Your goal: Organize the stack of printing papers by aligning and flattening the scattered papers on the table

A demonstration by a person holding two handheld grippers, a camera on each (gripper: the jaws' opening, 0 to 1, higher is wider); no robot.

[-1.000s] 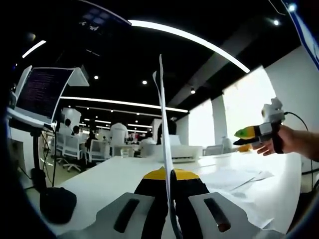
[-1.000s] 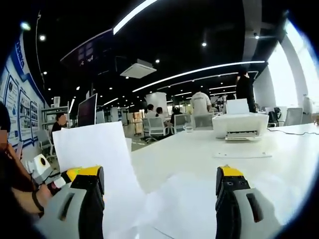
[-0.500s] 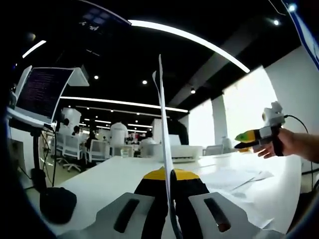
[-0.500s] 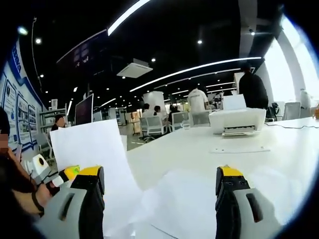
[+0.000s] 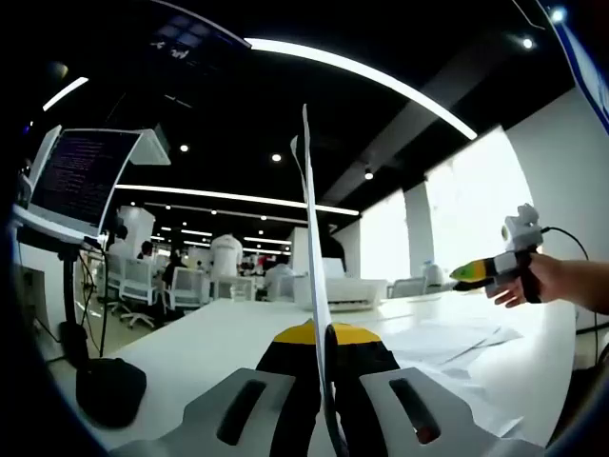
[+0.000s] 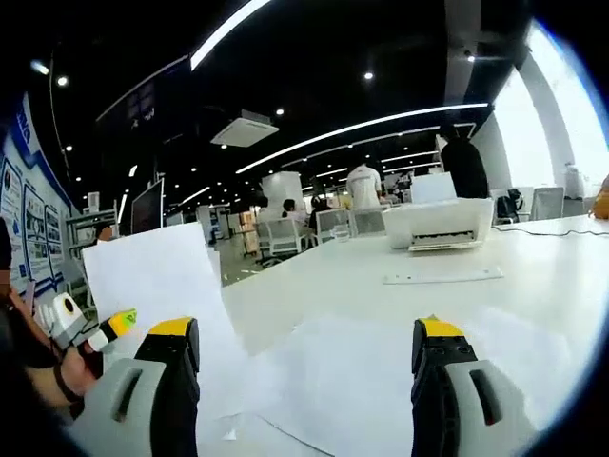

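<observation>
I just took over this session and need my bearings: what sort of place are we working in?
Most likely an open-plan office. A white printer sits on the long white table, a monitor stands on an arm, and people sit at desks on office chairs under strip ceiling lights.

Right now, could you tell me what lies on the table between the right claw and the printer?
In the right gripper view, loose sheets lie before the open right claw, then bare table, then one sheet just before the printer.
</observation>
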